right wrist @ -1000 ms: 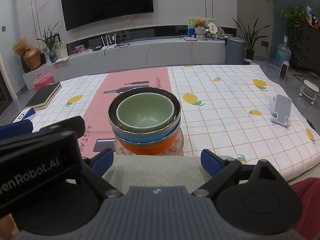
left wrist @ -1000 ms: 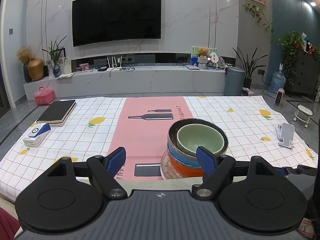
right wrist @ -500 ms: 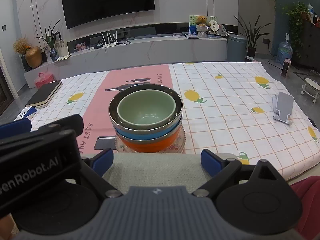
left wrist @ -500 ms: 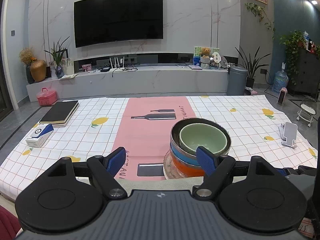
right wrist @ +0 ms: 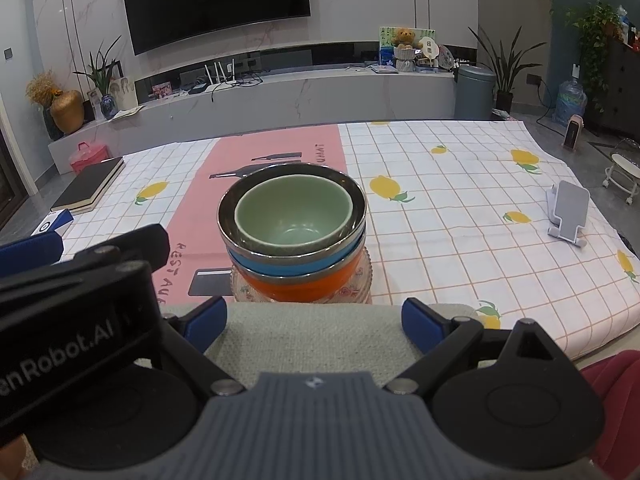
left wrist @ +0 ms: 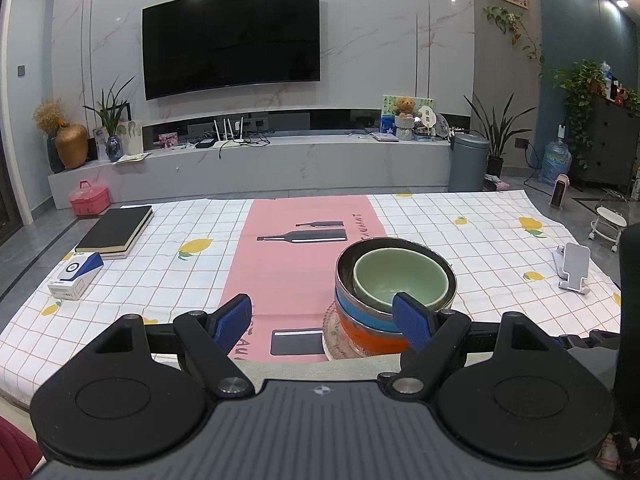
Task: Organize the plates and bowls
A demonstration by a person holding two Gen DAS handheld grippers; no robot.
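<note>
Bowls [right wrist: 294, 240] sat nested on a plate [right wrist: 360, 286] near the surface's front edge. Left gripper [left wrist: 324, 320] and right gripper [right wrist: 314, 316] both hovered wide, empty. A careless nudge could topple the tall stack.

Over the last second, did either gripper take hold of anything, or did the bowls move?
Nothing grasped or released. Both views drift slightly, as if the grippers eased back and up. The left gripper and right gripper stay open and empty. The bowl stack, green bowl on top, sits unmoved on its plate.
</note>
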